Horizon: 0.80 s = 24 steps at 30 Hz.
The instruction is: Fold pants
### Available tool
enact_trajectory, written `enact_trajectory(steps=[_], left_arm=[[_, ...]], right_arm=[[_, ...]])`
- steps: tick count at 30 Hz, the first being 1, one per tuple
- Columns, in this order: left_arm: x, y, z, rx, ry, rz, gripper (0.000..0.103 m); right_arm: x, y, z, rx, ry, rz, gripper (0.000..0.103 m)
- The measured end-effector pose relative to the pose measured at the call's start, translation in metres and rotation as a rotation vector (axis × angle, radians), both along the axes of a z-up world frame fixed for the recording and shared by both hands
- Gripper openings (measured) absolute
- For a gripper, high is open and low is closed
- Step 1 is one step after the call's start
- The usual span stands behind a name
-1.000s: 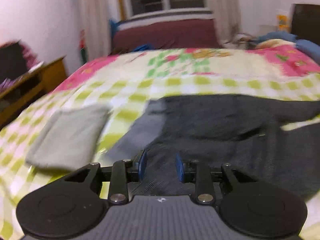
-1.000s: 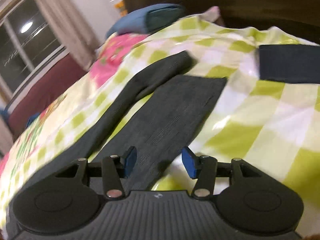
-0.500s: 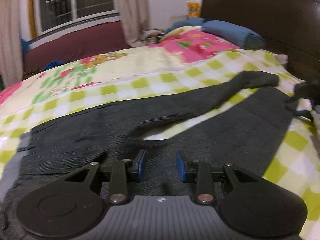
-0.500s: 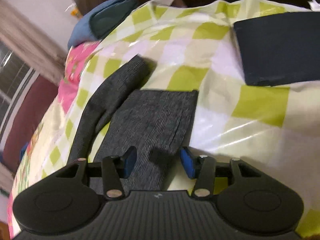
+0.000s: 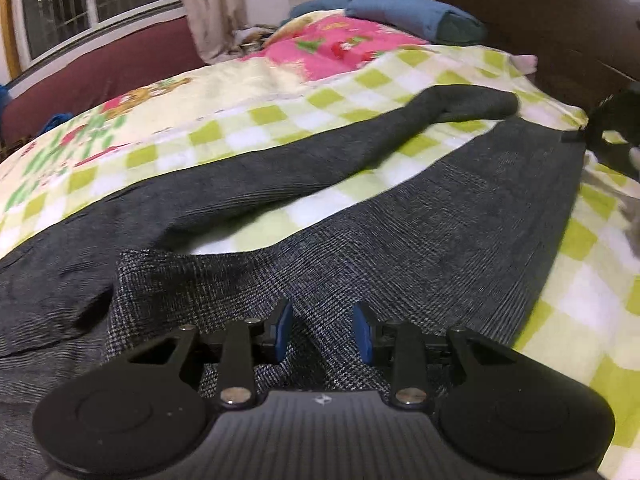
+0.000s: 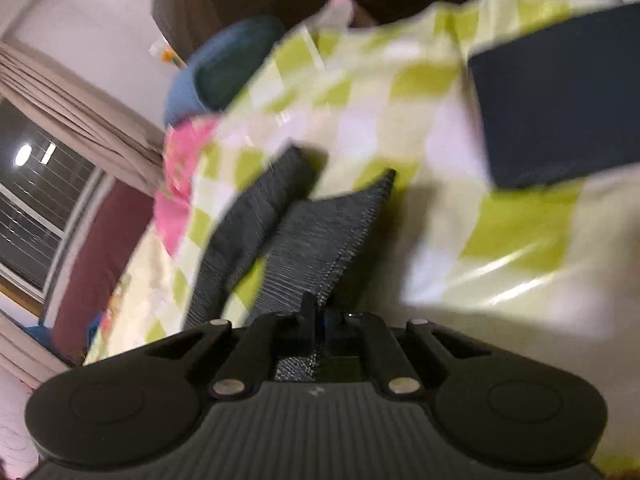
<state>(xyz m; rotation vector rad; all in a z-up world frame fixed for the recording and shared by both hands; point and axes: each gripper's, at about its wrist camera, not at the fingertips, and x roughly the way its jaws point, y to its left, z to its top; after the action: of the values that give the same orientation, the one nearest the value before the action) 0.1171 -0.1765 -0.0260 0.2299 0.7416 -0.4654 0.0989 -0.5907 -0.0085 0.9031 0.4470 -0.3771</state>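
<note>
Dark grey pants (image 5: 400, 220) lie spread on the checked bedspread (image 5: 248, 128), legs pointing toward the headboard. My left gripper (image 5: 322, 330) hovers low over the near leg's upper part, jaws apart, with the fabric under and between the blue pads (image 5: 282, 330) but not pinched. At the far right of that view the right gripper (image 5: 612, 132) shows as a dark shape at the hem. In the right wrist view my right gripper (image 6: 320, 320) is shut on the hem of the near leg (image 6: 320, 232), whose corner stands lifted off the bed. The other leg (image 6: 256, 208) lies flat to its left.
A folded dark navy garment (image 6: 560, 100) lies on the bed to the right of the hem. A blue pillow (image 5: 412, 20) rests against the dark wooden headboard (image 5: 520, 8). A maroon sofa (image 5: 100, 68) and a window stand beyond the bed's far side.
The right gripper's jaws have closed on the near leg's hem, and the hem corner has risen. The left gripper has swung from the waist and a grey folded cloth toward the legs.
</note>
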Motion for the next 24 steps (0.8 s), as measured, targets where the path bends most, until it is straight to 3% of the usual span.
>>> enact_trajectory(steps=[2,5,7,9,13,17,19,24], left_arm=[[-0.004,-0.010,-0.004,-0.010,0.015,-0.033,0.054],[-0.009,-0.023,-0.011,0.006,0.020,-0.057,0.058],[-0.013,-0.024,-0.008,0.008,0.010,-0.078,0.059],[-0.014,-0.013,-0.001,-0.022,0.017,-0.082,0.060],[-0.009,0.026,0.019,-0.037,-0.028,-0.021,0.062],[0.001,0.084,0.032,-0.004,-0.086,0.087,0.064],[0.008,0.110,0.035,0.028,-0.107,0.124,0.066],[0.043,0.180,0.045,0.074,-0.157,0.177,0.069]], right_arm=[[-0.017,-0.008,0.007,-0.042,0.009,-0.040,0.004],[-0.025,-0.016,-0.001,-0.145,0.171,-0.085,0.004],[-0.030,-0.019,-0.009,-0.128,0.223,-0.075,0.007],[-0.041,-0.014,-0.003,-0.140,0.217,-0.099,0.011],[-0.050,0.013,0.021,-0.288,0.251,-0.091,0.011],[-0.035,0.063,0.043,-0.404,0.227,0.080,0.014],[-0.014,0.098,0.049,-0.449,0.216,0.222,0.022],[0.058,0.192,0.054,-0.524,0.150,0.601,0.026]])
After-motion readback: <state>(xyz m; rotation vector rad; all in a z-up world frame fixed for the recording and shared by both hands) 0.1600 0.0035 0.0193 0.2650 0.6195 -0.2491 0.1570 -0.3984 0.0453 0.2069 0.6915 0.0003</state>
